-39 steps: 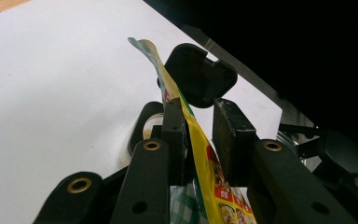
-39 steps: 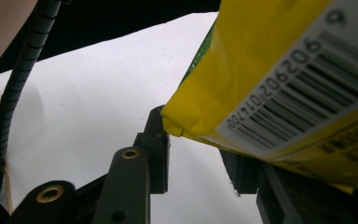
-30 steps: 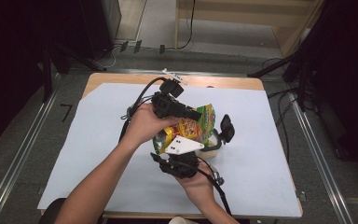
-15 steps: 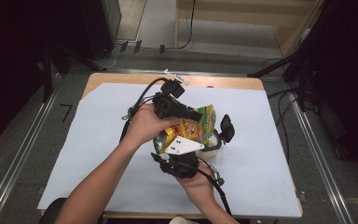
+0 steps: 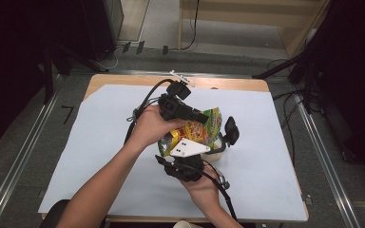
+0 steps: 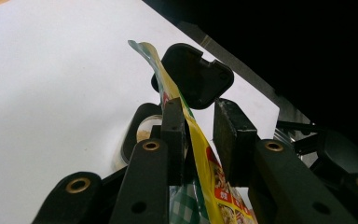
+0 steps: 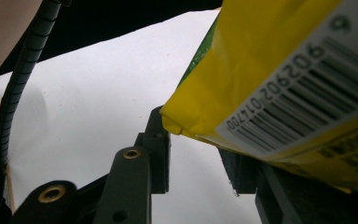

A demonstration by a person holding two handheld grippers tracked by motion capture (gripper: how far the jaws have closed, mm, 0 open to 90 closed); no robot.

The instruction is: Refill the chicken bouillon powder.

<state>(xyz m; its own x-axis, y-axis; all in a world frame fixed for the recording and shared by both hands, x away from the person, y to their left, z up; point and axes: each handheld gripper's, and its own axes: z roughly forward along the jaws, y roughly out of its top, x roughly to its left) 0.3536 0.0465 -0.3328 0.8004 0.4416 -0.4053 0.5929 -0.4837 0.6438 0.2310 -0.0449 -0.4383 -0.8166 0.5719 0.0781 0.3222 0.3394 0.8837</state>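
Snack packet point(image 5: 200, 129) hangs mid-table over a clear container point(image 5: 217, 151), its lid point(image 5: 231, 130) at 3 o'clock. Left gripper point(image 6: 198, 140) pinches the upper edge; right gripper's point(image 7: 198, 156) hold I cannot tell. Tilt slowly, keeping the mouth above the container

A white sheet point(image 5: 100, 156) covers the wooden table point(image 5: 123, 80), with cables point(image 5: 190, 28) on the floor behind.

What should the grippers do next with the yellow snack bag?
Probably tip the yellow snack bag further over the clear jar. The left gripper has the bag's edge between its jaws, the right gripper sits at the bag's corner, and the jar's black lid lies off beside it.
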